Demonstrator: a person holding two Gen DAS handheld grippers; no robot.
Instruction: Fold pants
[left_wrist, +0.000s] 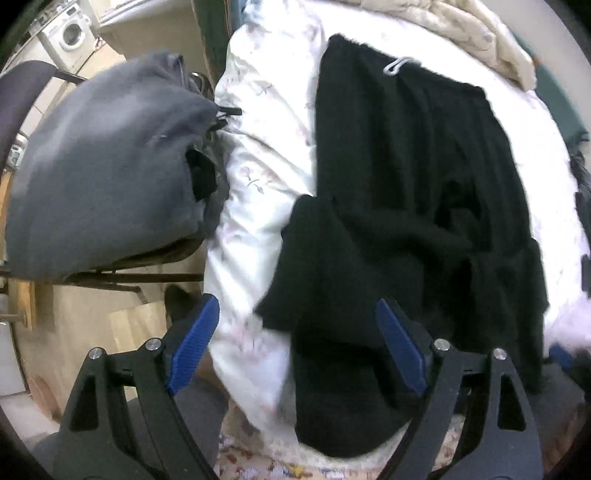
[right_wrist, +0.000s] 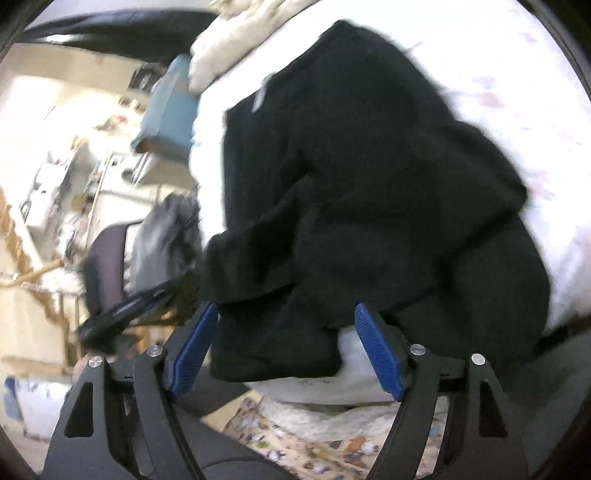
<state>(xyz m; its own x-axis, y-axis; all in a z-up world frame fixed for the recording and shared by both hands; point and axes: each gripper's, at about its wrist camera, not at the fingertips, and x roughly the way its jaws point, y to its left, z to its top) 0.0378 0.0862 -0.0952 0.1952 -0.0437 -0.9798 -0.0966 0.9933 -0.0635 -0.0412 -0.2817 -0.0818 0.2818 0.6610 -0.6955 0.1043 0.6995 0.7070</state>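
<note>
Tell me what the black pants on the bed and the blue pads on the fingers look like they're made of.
Black pants: soft, matte knit or fleece, judging by the fuzzy edges and limp folds; exact fabric unclear. Blue pads: ribbed rubber or plastic, going by the fine ridges.

The pants (left_wrist: 406, 192) lie spread on the bed (left_wrist: 258, 155), waistband at the far end with a cord loop (left_wrist: 396, 65) on it, the legs folded back over themselves at the near end and reaching the bed's near edge. A rumpled blanket (left_wrist: 476, 33) lies behind them at the far end of the bed. Left of the bed stands a chair (left_wrist: 22, 96) with a sweater (left_wrist: 103, 162) piled on its seat. A washing machine (left_wrist: 70, 37) stands behind the chair. A rug (right_wrist: 314, 443) lies on the floor before the bed.
</note>
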